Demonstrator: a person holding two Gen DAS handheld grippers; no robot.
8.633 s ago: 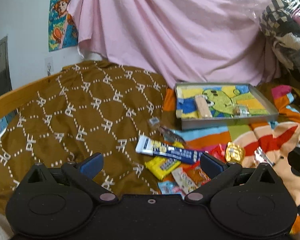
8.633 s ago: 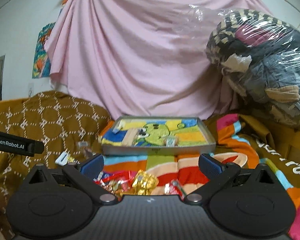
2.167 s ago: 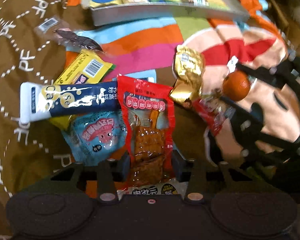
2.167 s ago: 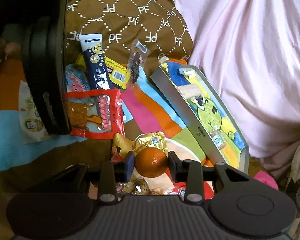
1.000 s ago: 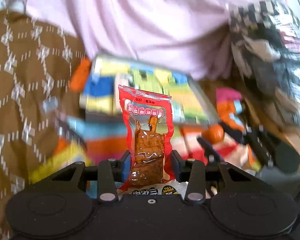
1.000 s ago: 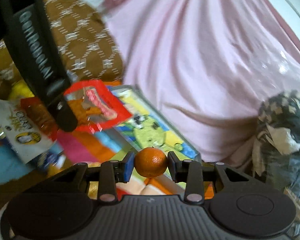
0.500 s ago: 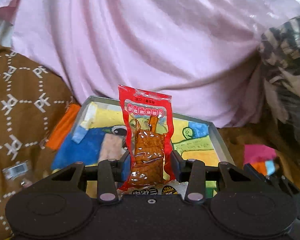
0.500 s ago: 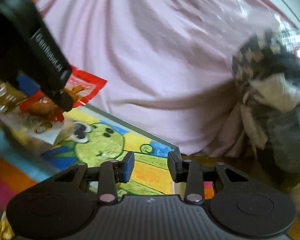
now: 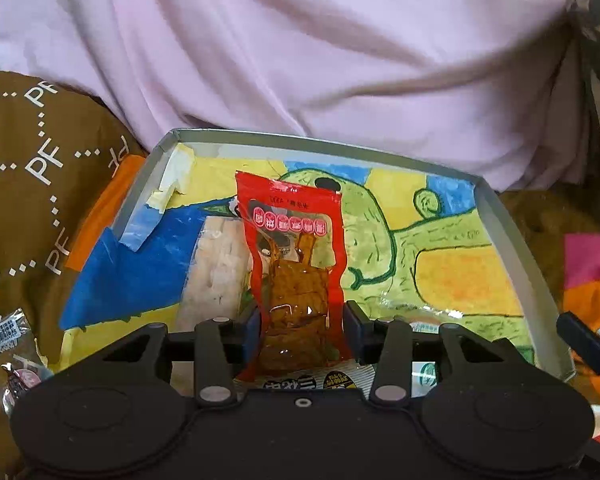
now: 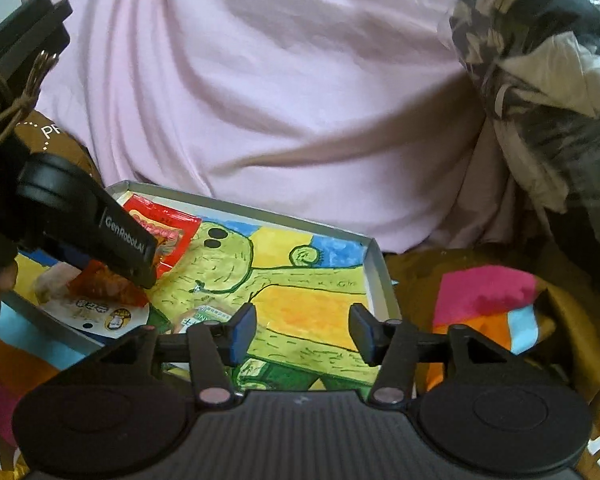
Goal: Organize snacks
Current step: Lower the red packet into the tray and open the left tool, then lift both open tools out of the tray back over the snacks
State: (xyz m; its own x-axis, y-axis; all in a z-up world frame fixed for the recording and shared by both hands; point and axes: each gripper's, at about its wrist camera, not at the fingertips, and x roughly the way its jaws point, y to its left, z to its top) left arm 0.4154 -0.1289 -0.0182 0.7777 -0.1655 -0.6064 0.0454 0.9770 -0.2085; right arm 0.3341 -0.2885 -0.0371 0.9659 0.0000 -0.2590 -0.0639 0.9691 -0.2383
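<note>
A grey-rimmed tray (image 9: 500,216) with a painted green cartoon bottom lies ahead. My left gripper (image 9: 302,328) hangs over its near left part. Its pads still press a red snack packet (image 9: 296,248) that stands upright, while the jaws ease slightly wider. A white packet (image 9: 300,384) is caught under the red one. In the right wrist view the left gripper (image 10: 148,276) holds that red packet (image 10: 168,232) low over the tray (image 10: 376,280). My right gripper (image 10: 302,334) is over the tray's near right part, its jaws opening with nothing between them. No orange is in view.
A beige wafer pack (image 9: 216,272) and a small green-printed packet (image 10: 208,316) lie in the tray. Pink cloth (image 9: 300,60) hangs behind it. A brown patterned blanket (image 9: 40,184) is on the left, and plastic-wrapped clothes (image 10: 540,100) are on the right. A clear-wrapped snack (image 9: 12,344) lies left.
The orange left my right gripper's jaws, which have since widened. My left gripper carried the red packet forward and down until it hangs over the tray.
</note>
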